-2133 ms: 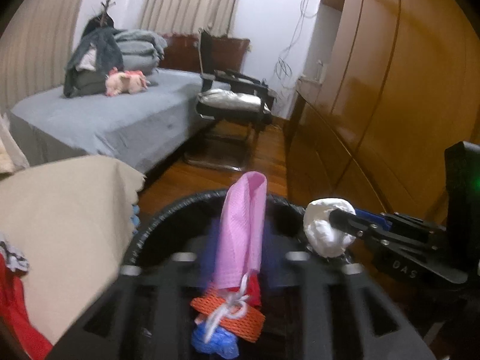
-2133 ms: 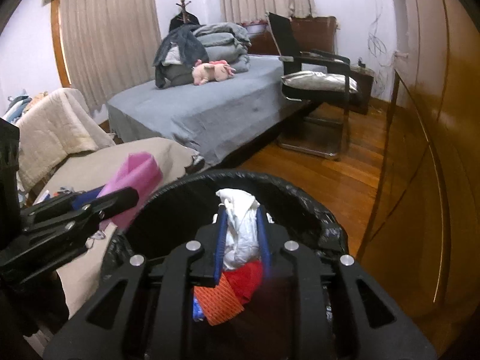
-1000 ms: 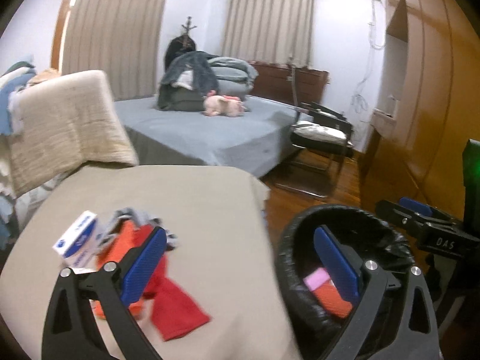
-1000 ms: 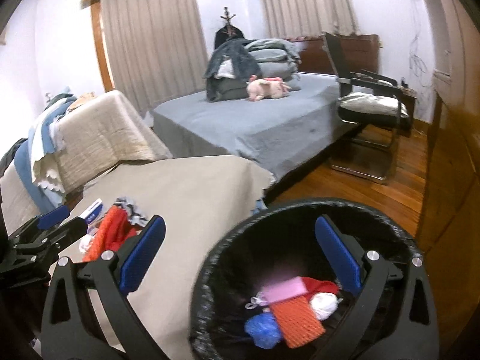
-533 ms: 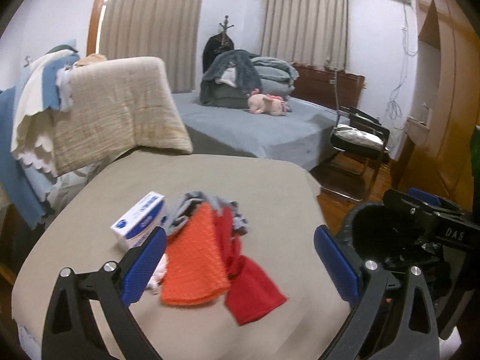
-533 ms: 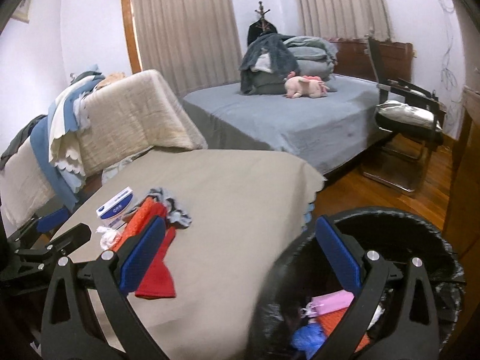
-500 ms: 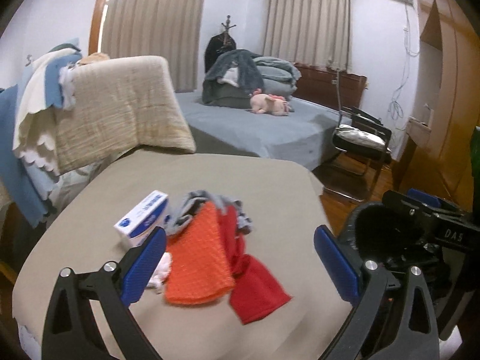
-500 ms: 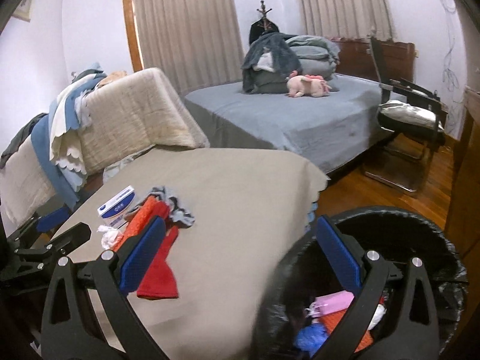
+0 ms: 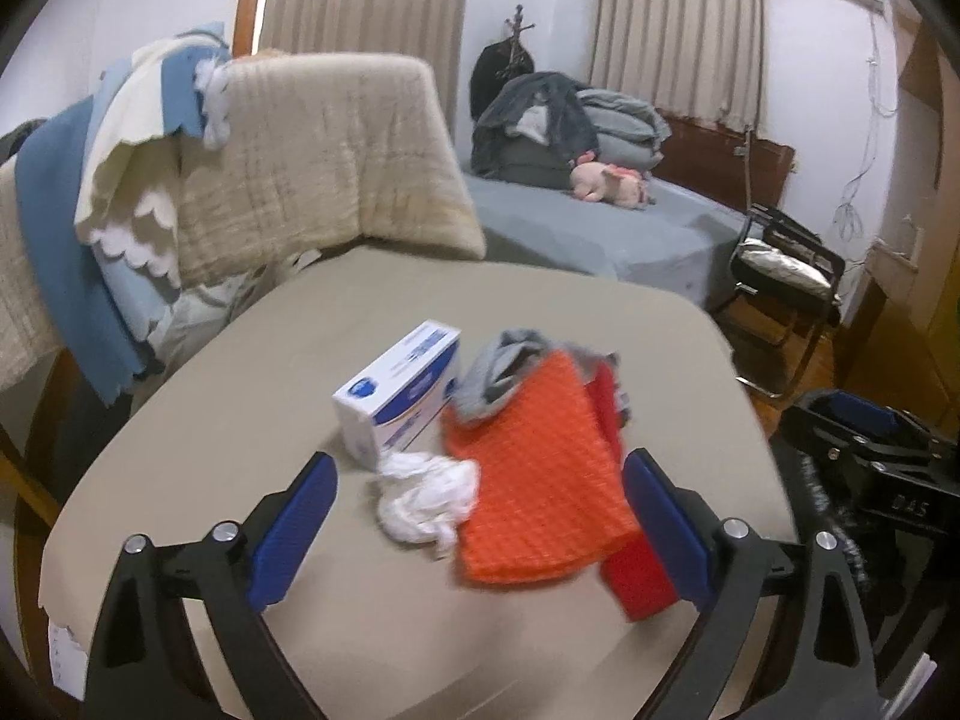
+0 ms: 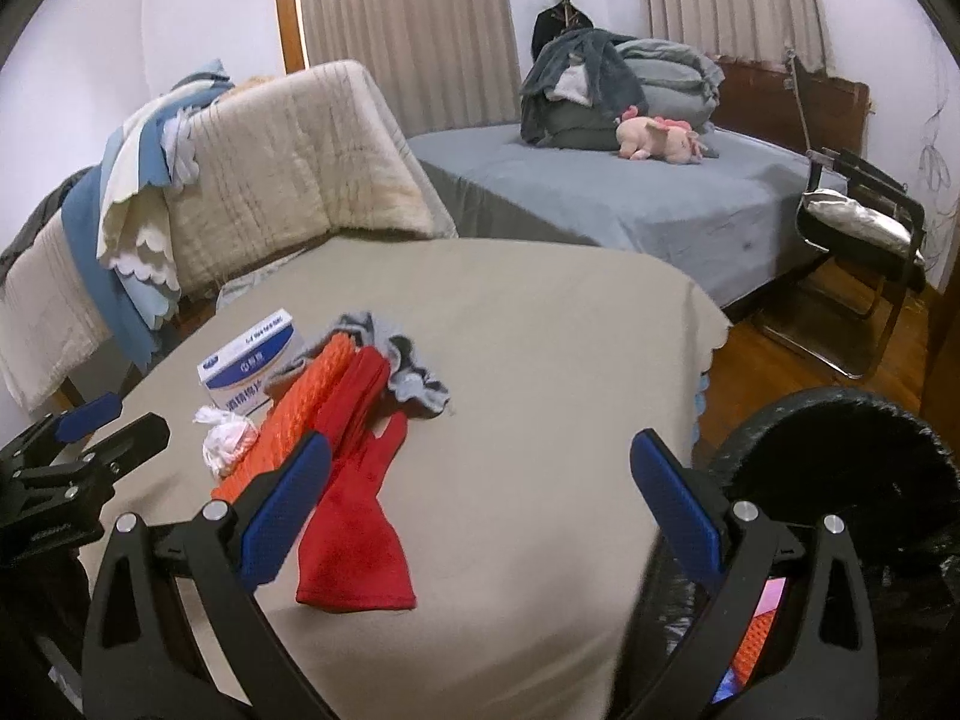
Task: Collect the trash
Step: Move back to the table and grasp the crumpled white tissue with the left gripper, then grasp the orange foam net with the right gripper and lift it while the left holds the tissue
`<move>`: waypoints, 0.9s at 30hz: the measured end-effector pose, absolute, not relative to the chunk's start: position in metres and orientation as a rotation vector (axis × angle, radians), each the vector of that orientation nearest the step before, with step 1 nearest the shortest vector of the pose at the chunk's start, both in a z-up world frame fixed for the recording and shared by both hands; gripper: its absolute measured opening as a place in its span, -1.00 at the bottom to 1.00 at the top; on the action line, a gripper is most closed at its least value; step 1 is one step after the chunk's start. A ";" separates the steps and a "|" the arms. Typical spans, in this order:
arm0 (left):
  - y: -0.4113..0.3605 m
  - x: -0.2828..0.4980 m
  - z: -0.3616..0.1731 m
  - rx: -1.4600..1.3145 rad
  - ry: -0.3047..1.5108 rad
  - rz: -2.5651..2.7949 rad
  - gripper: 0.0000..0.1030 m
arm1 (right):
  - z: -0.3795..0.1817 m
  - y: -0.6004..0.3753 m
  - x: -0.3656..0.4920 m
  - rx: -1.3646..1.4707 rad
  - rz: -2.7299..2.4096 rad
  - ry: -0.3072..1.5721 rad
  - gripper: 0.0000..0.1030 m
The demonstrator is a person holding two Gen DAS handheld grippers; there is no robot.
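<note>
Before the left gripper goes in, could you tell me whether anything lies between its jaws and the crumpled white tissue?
Nothing visible does: the left gripper is open, with the crumpled white tissue just ahead, beside the orange cloth.

The left gripper [image 9: 477,516] is held with its jaws spread wide, the blue pads [image 9: 294,531] far apart and nothing between them. The right gripper [image 10: 480,510] is likewise spread wide and empty, its blue fingertips [image 10: 678,507] well separated. Each gripper shows at the edge of the other's view, side by side and apart.
</note>
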State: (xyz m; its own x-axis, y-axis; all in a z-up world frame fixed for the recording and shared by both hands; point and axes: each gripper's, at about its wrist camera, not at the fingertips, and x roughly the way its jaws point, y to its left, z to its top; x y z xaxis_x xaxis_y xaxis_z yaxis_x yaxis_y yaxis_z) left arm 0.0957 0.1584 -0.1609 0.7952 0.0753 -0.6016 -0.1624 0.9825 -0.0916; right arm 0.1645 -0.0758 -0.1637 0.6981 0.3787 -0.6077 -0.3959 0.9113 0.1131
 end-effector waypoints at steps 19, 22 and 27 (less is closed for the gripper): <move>0.201 0.142 -0.219 -0.256 0.795 0.098 0.00 | -0.196 -0.047 0.183 -0.081 0.460 0.756 0.68; 0.199 0.143 -0.219 -0.252 0.792 0.080 -0.20 | -0.197 -0.044 0.184 -0.081 0.466 0.760 0.65; 0.201 0.134 -0.212 -0.259 0.766 0.088 -0.42 | -0.192 -0.039 0.184 -0.077 0.486 0.749 0.62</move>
